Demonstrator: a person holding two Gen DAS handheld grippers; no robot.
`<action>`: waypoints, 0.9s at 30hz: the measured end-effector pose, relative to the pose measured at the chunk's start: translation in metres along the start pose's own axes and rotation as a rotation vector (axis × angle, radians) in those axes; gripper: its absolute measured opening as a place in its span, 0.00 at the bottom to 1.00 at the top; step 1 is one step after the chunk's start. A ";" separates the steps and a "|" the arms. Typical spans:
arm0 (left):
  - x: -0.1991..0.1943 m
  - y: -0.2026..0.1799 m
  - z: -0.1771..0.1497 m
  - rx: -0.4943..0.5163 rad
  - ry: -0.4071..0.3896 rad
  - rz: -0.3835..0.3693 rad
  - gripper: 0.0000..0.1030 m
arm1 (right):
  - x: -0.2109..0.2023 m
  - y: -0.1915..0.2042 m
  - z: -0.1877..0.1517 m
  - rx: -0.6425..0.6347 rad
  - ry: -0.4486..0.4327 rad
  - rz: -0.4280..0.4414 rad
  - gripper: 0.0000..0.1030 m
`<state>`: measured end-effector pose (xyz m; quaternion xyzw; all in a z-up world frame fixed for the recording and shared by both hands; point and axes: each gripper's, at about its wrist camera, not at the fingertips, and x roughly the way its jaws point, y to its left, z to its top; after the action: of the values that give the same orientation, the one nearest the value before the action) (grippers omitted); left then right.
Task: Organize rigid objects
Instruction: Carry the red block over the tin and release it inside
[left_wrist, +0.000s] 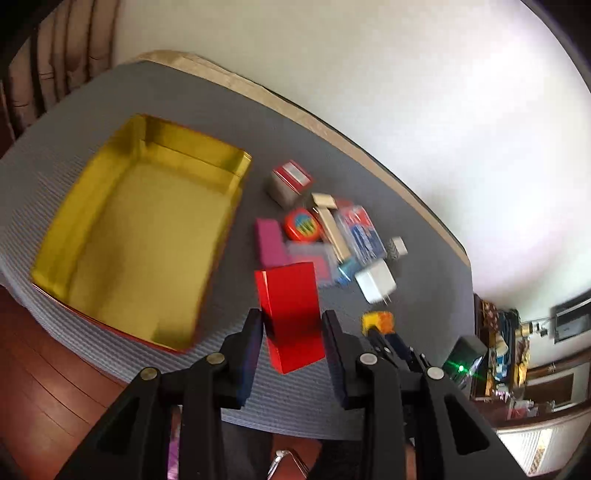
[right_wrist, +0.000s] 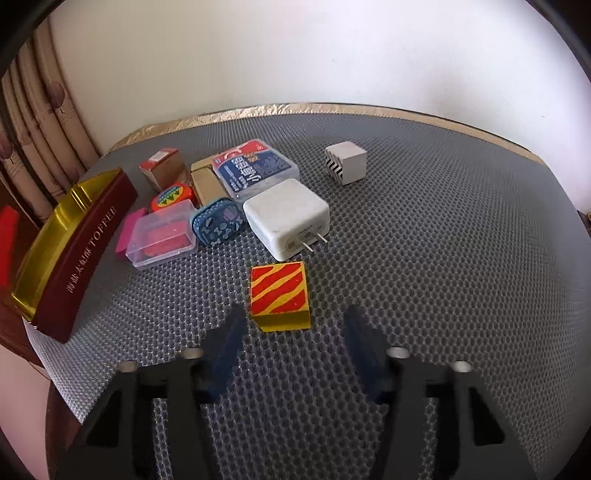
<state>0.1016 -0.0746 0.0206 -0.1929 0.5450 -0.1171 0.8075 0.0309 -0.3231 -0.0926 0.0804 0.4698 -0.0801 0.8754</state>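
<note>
In the left wrist view, the left gripper pinches a shiny red rectangular box between its two pads and holds it above the grey mat on the bench. To the left of the gripper lies an open rectangular tin with a gold inside. Beyond the gripper is a blurred group of small things, among them a white square charger. At the right of the gripper, the tip of the right gripper is next to a yellow cube with red stripes.

In the right wrist view, the right gripper stands spread. Its pads do not press on the yellow cube with red stripes, which sits on the mat just in front of the fingertips. Farther ahead is the white charger, and far left the tin.
</note>
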 end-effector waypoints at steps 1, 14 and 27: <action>-0.001 0.004 0.005 -0.004 -0.007 0.010 0.32 | 0.000 0.001 0.000 0.000 -0.001 0.003 0.28; 0.056 0.090 0.097 -0.010 -0.015 0.213 0.32 | -0.035 0.015 -0.007 -0.027 -0.066 0.044 0.27; 0.103 0.117 0.157 0.113 -0.035 0.365 0.32 | -0.044 0.035 0.004 -0.058 -0.086 0.063 0.27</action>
<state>0.2837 0.0186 -0.0647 -0.0474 0.5493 0.0045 0.8343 0.0173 -0.2871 -0.0511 0.0663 0.4313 -0.0423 0.8988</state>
